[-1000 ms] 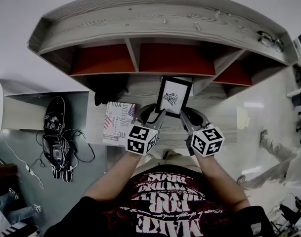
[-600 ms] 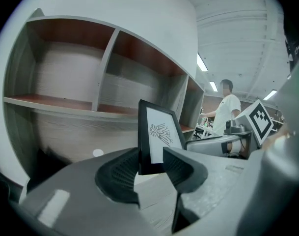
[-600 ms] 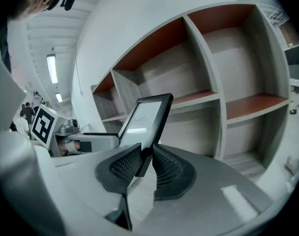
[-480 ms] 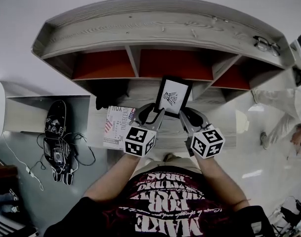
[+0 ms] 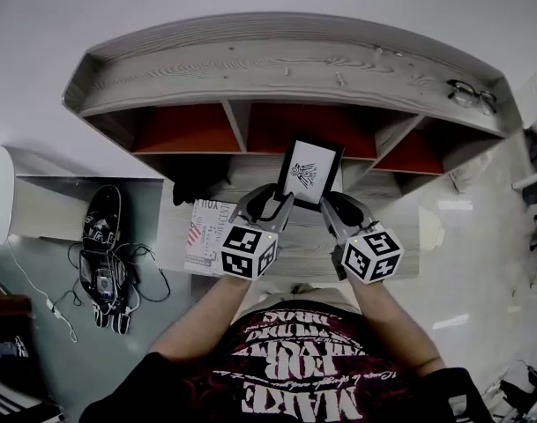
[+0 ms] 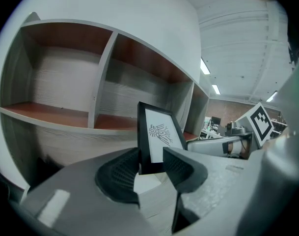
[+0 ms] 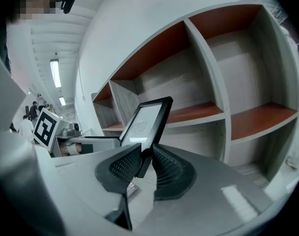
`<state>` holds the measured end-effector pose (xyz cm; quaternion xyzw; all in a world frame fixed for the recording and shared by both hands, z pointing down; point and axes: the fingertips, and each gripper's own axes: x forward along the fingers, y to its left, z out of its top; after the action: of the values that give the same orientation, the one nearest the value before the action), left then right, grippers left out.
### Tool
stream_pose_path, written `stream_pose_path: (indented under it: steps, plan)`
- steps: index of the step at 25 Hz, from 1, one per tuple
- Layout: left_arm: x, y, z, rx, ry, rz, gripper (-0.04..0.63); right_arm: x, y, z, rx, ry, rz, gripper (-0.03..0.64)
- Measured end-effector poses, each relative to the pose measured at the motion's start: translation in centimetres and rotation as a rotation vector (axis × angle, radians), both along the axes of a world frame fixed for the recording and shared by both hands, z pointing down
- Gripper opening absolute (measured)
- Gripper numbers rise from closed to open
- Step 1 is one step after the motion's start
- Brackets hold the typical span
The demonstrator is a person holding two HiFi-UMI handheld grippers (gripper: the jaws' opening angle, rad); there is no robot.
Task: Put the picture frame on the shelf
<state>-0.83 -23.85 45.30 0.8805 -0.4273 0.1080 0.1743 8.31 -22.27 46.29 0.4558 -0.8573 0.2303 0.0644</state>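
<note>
A wide shelf unit (image 5: 294, 64) of pale, wood-grained board is seen from above, with its compartments backed in orange-red. Its left and right ends are bent by the lens. In the left gripper view the shelf unit (image 6: 66, 77) is cut off at the left edge. In the right gripper view the same unit (image 7: 213, 82) is cut off at the right.

Below it lies a worktop (image 5: 400, 210) of the same pale grain, whose near edge is hidden by the person's arms.

The picture frame (image 5: 309, 173) is held upright and slightly tilted above the worktop, in front of the middle compartment and not yet inside it. It is a flat black rectangle around a white sheet with a small dark drawing. Its bottom edge is covered by the jaws in the head view.

The left gripper (image 6: 151, 163) is closed on the frame's lower left corner, its ribbed black pads pressed to both faces. The right gripper (image 7: 145, 163) is likewise clamped on the lower right corner.

A printed magazine (image 5: 206, 227) lies flat near the worktop's left edge, partly hidden by the left gripper (image 5: 281, 203). Eyeglasses (image 5: 469, 95) rest on the unit's top at its right end. A dark shape (image 5: 193, 179) in the shadow under the shelf, possibly cloth, cannot be made out.
</note>
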Motion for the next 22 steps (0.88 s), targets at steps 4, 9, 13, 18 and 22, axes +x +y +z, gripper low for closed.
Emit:
stream_pose_path:
  steps: [4,9,13,18,22]
  plan:
    - [0.2,-0.7,-0.6,-0.005,0.011,-0.016,0.153,0.3,-0.8,-0.5,-0.003,-0.014,-0.008,0.095]
    - [0.2,-1.7,-1.2,-0.010,0.029,-0.045,0.153,0.4,-2.5,-1.5,0.011,-0.039,-0.031,0.095]
    - [0.4,-2.4,-1.7,-0.020,0.043,-0.062,0.153,0.7,-3.6,-2.1,0.008,-0.065,-0.036,0.092]
    - [0.6,-3.6,-2.5,-0.012,0.052,-0.085,0.153,1.1,-5.1,-2.7,0.008,-0.087,-0.049,0.092]
    - [0.9,-4.5,-3.0,-0.010,0.061,-0.094,0.153,1.4,-6.2,-3.0,0.010,-0.099,-0.049,0.092]
